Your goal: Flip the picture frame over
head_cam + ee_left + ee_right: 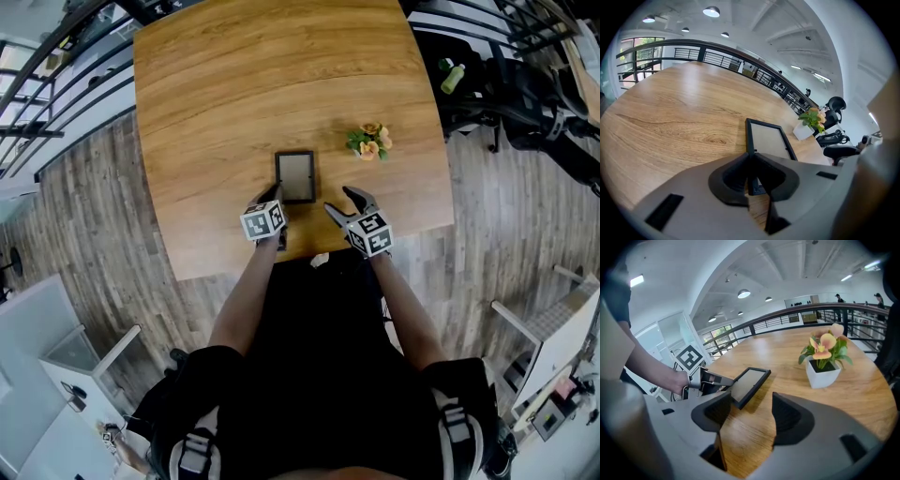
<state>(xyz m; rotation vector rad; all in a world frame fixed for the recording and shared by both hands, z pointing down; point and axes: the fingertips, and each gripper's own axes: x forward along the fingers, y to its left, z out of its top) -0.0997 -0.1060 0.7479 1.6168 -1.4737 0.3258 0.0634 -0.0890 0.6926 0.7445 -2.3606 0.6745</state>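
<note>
**A:** Where do we stand on the flip?

**B:** Barely begun, by our reading. On the wooden table [206,112], near its front edge, the picture frame [295,175] lies pale panel up. The turning itself is all ahead of us.

**A:** Which way does it point?

**B:** Its long axis runs straight away from us, a short edge nearest. In the right gripper view the near end looks raised a little off the wood, the far end down.

**A:** And our grippers?

**B:** Our left gripper [274,200] is pinched narrow on the frame's near left corner. Our right gripper [344,206] waits just right of it, jaws wide, only bare wood between them. The potted flowers [369,142] sit beyond, well apart.
</note>
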